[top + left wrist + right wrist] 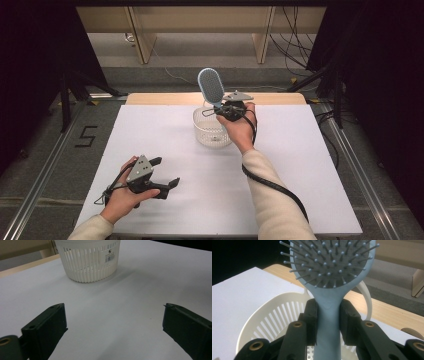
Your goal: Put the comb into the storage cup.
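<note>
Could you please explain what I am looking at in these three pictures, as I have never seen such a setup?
No robot arm here: a person sits at a white-topped table and holds a hand-operated two-jaw gripper in each hand. The high view looks down from above the person's side. The other two pictures come from cameras riding on the grippers, looking along their black jaws. On the table stands a white slotted plastic basket. The right gripper, held above that basket, is shut on the handle of a light blue oval hairbrush with grey bristle pad, whose head points upward. The left gripper hangs near the table's front, jaws wide apart and holding nothing; its own view shows the basket farther off.
</note>
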`<control>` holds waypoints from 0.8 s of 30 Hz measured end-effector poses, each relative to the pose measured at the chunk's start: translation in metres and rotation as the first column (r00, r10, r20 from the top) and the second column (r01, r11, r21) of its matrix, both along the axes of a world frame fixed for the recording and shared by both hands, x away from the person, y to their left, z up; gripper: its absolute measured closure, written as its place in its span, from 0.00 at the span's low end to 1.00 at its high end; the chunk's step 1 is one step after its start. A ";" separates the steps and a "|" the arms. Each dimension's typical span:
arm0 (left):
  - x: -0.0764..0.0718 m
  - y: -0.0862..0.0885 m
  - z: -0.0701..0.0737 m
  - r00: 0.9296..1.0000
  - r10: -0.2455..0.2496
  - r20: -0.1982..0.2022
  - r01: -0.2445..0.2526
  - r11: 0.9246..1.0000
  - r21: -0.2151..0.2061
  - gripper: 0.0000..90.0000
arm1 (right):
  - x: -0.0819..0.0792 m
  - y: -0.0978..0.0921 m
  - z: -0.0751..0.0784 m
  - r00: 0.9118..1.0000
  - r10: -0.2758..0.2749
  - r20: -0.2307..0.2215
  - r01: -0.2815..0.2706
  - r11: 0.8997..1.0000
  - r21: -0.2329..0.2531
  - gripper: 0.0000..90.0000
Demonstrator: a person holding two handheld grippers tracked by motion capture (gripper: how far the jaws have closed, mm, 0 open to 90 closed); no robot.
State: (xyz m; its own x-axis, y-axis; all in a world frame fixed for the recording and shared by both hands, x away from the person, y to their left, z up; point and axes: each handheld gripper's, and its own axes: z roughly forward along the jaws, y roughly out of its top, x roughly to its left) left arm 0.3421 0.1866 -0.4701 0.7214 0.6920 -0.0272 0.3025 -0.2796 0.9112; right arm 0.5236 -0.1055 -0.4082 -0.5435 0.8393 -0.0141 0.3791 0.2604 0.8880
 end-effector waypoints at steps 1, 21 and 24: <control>0.000 0.000 0.000 1.000 0.000 0.000 0.000 1.000 0.000 0.05 | 0.000 0.000 0.000 1.000 0.001 0.000 -0.001 1.000 0.000 0.78; 0.000 0.000 0.000 1.000 0.000 -0.001 0.000 1.000 0.001 0.05 | -0.001 0.001 -0.002 0.996 0.039 -0.077 -0.042 0.998 -0.040 0.71; 0.000 0.000 0.000 1.000 -0.004 -0.002 0.004 1.000 0.002 0.05 | -0.007 0.003 -0.005 0.984 0.074 -0.160 -0.094 0.988 -0.123 0.60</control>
